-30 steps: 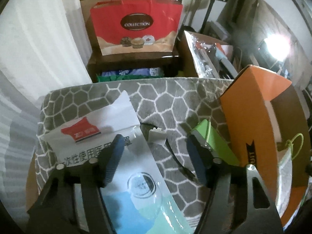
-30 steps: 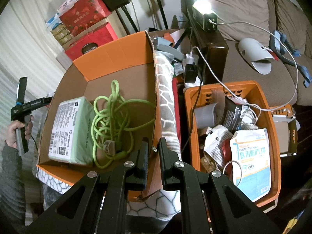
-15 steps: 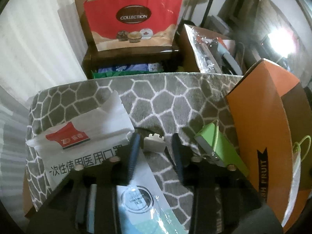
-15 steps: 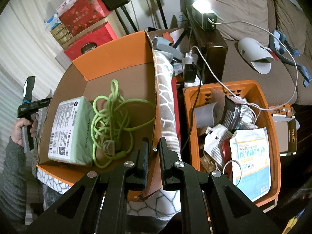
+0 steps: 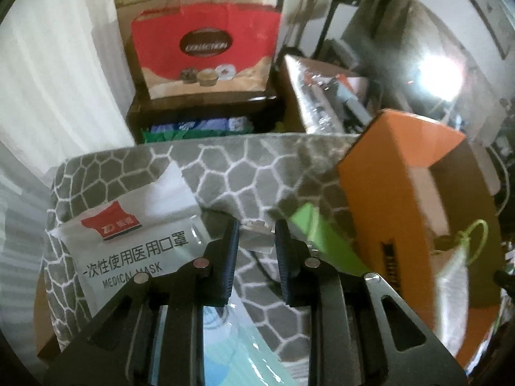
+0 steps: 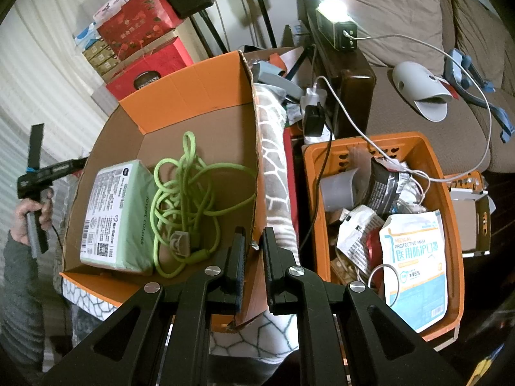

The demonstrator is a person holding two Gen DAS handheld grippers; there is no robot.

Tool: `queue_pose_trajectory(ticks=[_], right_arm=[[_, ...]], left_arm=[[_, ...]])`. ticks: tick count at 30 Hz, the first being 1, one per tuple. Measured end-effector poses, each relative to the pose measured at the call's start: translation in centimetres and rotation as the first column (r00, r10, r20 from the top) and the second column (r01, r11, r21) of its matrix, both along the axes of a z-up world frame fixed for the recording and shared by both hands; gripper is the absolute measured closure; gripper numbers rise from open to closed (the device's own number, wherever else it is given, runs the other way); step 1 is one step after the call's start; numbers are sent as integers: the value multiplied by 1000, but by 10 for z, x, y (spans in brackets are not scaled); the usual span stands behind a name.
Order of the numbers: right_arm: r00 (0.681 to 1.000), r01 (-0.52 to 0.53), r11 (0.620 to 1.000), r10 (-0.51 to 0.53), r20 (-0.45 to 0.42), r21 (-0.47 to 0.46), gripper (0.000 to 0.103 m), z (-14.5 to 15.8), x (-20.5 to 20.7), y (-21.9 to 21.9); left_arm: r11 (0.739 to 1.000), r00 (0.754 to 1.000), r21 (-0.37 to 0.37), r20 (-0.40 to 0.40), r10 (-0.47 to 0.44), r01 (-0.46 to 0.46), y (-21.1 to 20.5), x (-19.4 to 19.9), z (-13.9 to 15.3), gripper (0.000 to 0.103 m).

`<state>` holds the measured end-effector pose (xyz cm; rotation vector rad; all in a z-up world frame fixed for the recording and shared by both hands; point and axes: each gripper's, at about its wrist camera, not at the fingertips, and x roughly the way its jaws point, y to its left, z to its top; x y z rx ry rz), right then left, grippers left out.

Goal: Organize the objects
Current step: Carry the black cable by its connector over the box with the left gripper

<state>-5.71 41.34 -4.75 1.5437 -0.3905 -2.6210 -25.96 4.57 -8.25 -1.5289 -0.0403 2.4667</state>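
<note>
A: While the left tongs (image 5: 256, 241) have just been closing, what sits between them?
B: White plug (image 5: 256, 235), clamped, at the grey mat (image 5: 257, 167) beside a mask packet (image 5: 128, 241). Probably light, hard, slick; best pinched across its flat sides.
A: Right tongs (image 6: 254, 244)?
B: Together, pinching the orange box (image 6: 193, 103) wall.

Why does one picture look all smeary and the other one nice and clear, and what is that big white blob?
Left wrist view: smeared by motion blur, worst on the orange box and red bag; the white blob is glare from a bright light. Right wrist view: sharp, with a glaring lamp at the top. Both views bend straight edges, because the lenses are fisheye.
</note>
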Motion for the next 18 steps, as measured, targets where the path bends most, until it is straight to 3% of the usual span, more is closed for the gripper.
queue_pose_trajectory(ticks=[12,18], right_arm=[[1000,2,1000,-2,0,-7,94,-1,0,0],[1000,2,1000,-2,-1,-6,94,-1,0,0]], left_arm=[[991,987,64,-121,-109,117,34,44,74,82],[976,973,99,-148,-179,194,61,67,92,82]])
